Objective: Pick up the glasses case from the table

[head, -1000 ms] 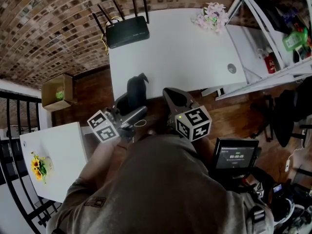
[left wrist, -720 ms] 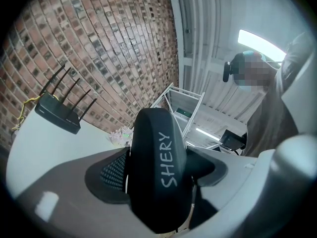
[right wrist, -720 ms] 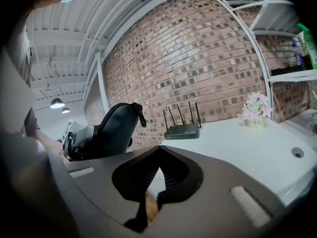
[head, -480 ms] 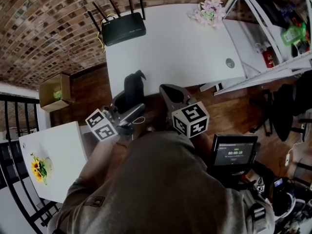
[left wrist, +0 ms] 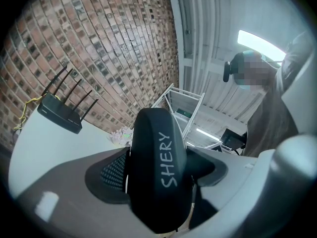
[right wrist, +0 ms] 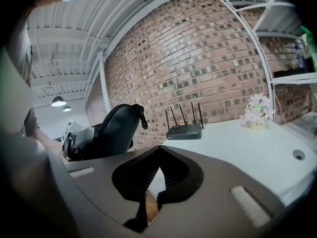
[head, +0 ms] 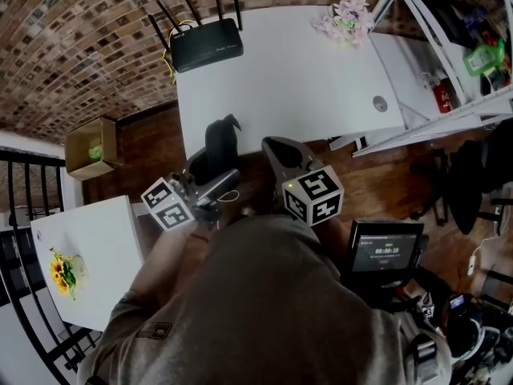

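The left gripper's (head: pixel 215 175) jaws are clamped on the glasses case (left wrist: pixel 158 177), whose long axis runs along them, held up off the bench (head: pixel 304 79) by its near edge, while the right gripper's (right wrist: pixel 150 195) jaws sit together, empty, just beside.

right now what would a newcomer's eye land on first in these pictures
First the dark glasses case lettered SHERY, clamped in the left tongs and held up at the white table's near edge. Next come the black router with four antennas at the table's far left corner and the pale flowers at its far right. The right tongs are shut and empty.
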Available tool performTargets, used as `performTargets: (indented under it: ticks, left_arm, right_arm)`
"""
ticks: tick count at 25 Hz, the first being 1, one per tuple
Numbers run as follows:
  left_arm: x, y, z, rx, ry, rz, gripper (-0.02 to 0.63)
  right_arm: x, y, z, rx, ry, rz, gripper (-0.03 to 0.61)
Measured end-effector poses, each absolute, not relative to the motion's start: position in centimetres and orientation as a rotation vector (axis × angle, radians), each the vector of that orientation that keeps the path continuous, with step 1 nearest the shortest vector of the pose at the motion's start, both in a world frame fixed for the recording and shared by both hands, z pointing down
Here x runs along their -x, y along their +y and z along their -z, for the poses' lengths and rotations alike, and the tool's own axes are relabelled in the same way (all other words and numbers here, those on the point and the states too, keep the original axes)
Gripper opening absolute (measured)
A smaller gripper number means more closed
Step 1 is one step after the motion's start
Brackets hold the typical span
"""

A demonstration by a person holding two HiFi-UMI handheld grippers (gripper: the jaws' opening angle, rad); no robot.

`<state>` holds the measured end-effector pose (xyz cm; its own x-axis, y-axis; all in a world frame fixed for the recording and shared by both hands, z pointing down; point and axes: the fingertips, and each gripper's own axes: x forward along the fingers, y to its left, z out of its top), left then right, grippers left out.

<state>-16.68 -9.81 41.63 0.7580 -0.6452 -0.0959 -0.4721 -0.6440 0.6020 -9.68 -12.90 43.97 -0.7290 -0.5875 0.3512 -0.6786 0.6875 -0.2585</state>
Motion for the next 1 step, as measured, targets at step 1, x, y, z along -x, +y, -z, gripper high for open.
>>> performTargets:
  ticks: [1]
  left_arm:
    - [16.65,-9.68,-41.61,-2.392,-0.837,0.408,0.357]
  right_arm:
    - [9.68,-12.75,-43.95,-1.014,-2.66,-0.549,0.009]
